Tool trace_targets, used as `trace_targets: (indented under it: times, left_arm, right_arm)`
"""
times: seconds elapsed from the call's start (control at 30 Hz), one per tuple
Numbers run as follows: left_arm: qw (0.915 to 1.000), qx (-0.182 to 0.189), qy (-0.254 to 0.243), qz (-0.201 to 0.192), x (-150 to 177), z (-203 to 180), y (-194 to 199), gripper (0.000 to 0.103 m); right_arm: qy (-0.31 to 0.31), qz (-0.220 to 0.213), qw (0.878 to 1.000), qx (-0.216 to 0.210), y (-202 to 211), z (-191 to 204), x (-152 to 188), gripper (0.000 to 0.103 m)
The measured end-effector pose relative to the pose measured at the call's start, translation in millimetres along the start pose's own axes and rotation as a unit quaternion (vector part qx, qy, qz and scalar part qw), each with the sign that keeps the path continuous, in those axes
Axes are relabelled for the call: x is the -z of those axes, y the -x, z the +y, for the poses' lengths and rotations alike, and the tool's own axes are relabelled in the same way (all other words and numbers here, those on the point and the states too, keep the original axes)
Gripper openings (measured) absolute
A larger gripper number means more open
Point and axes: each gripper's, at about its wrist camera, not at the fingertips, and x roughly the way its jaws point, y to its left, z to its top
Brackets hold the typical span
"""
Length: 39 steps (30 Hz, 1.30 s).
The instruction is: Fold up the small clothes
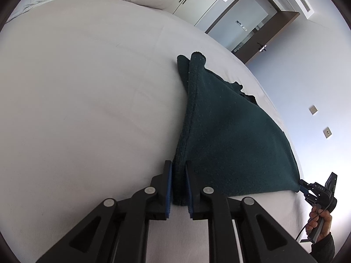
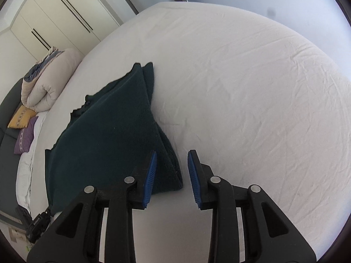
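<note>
A wide bed (image 2: pixel 252 76) under a pale, lightly creased sheet filled both views, and the dark green garment (image 1: pixel 230 135) lay folded on it, layers stacked, one narrow end reaching away toward the far edge. A rolled beige duvet (image 2: pixel 50 81) sat at the head of the bed with a yellow pillow (image 2: pixel 22 117) and a purple pillow (image 2: pixel 24 139) beside it, white wardrobe doors (image 2: pixel 54 15) behind. The left tongs (image 1: pixel 178 188) straddled the garment's near thick edge, the cloth between the blue pads; whether the pads pressed on it could not be told. The right tongs (image 2: pixel 172 179) stood spread apart, the garment's near corner lying loose just inside the left pad, the other pad clear of it over bare sheet. In the left view a hand (image 1: pixel 319 221) gripped the right tool's handle.
</note>
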Motion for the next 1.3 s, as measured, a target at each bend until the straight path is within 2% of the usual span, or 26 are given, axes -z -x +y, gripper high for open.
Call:
trace_targets:
  times: [0.07, 0.13, 0.23, 0.33, 0.5, 0.7, 0.8, 0.9, 1.07, 1.2, 1.3]
  left_arm:
    - [1.0, -0.004, -0.004, -0.001, 1.2, -4.5, -2.7, 0.016]
    - [0.9999, -0.006, -0.008, -0.003, 4.6, -6.4, -1.1, 0.016]
    - [0.9999, -0.007, -0.009, -0.004, 4.9, -6.8, -1.6, 0.016]
    - [0.9997, -0.018, -0.017, -0.004, 5.7, -10.1, -2.7, 0.016]
    - [0.9966, -0.062, -0.054, -0.007, 7.6, -23.2, -6.4, 0.017]
    - [0.9898, -0.107, -0.093, -0.011, 11.1, -35.8, -9.7, 0.017]
    - [0.9846, -0.133, -0.112, -0.015, 12.8, -42.2, -11.6, 0.019]
    - [0.9795, -0.155, -0.128, -0.017, 15.5, -47.5, -12.0, 0.021]
    - [0.9779, -0.161, -0.132, -0.016, 15.0, -48.8, -13.5, 0.023]
    - [0.9762, -0.167, -0.137, -0.016, 16.8, -51.2, -14.7, 0.023]
    - [0.9748, -0.172, -0.141, -0.015, 17.6, -52.3, -16.1, 0.023]
  right_arm:
    - [0.028, 0.011, 0.999, 0.021, -9.4, 6.8, 8.8, 0.027]
    - [0.058, -0.004, 0.997, 0.05, -9.1, 14.2, 15.9, 0.015]
    - [0.067, -0.008, 0.995, 0.068, -5.8, 16.7, 19.3, 0.009]
    - [0.071, -0.01, 0.995, 0.077, -0.8, 17.4, 20.1, 0.007]
    - [0.066, -0.005, 0.995, 0.079, 0.2, 11.9, 28.2, 0.006]
    - [0.037, 0.009, 0.999, 0.039, -5.2, -4.4, 27.0, 0.01]
    - [0.024, 0.012, 0.999, 0.026, 2.5, -10.7, 26.7, 0.018]
    - [0.009, -0.009, 0.999, 0.04, 15.8, -15.6, 29.3, 0.025]
    - [-0.016, -0.051, 0.997, 0.054, 41.2, -20.7, 27.8, 0.025]
    - [-0.005, -0.08, 0.997, 0.021, 58.4, 4.3, 15.1, 0.025]
    - [0.027, -0.074, 0.997, -0.019, 52.8, 43.3, 4.6, 0.025]
